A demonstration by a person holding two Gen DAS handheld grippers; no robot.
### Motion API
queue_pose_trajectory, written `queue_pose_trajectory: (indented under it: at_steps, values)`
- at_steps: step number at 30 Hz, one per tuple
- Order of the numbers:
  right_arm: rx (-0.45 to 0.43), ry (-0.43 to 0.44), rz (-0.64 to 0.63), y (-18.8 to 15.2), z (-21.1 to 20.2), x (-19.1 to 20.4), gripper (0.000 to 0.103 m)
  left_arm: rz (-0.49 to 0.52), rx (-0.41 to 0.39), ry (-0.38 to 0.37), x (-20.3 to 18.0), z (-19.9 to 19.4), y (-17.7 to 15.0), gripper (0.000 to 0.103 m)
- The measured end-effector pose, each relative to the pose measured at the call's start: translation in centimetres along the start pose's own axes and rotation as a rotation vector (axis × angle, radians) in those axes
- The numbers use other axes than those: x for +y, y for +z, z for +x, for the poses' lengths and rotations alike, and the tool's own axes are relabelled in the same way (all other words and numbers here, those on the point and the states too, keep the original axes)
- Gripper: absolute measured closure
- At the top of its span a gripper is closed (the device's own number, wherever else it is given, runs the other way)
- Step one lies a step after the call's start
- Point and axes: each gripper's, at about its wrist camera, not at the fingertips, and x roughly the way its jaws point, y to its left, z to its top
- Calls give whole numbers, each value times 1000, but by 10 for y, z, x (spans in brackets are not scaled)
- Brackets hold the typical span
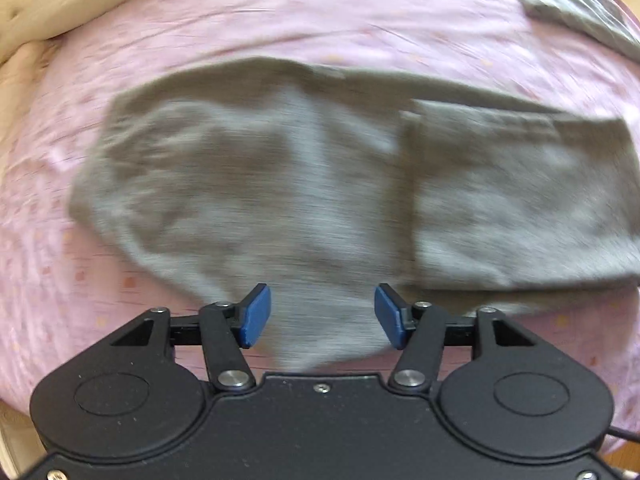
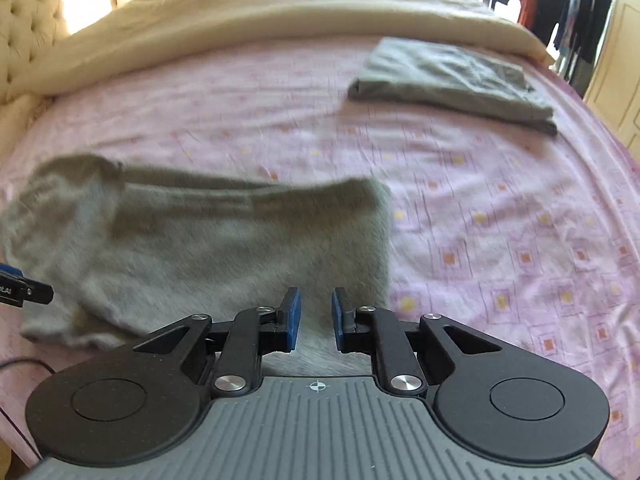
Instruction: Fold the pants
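The pants [image 1: 304,184] lie lengthwise along the bed's [image 2: 500,220] near edge, directly ahead of both empty grippers, left [image 1: 322,317] wide open, right [image 2: 316,318] narrower.

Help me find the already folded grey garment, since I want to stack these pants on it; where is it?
The folded grey garment lies on the pink sheet, upper right in the right wrist view, near the cream blanket, apart from the pants.
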Motion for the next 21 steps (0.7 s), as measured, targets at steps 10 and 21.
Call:
queue_pose_trajectory:
  at_steps: [10, 21]
  values:
    - [171, 184, 15, 3, 13, 116, 86, -59, -50, 73, 118, 15, 12, 37]
    - [185, 68, 85, 7, 28, 223, 86, -38, -85, 10, 230, 61, 66, 25]
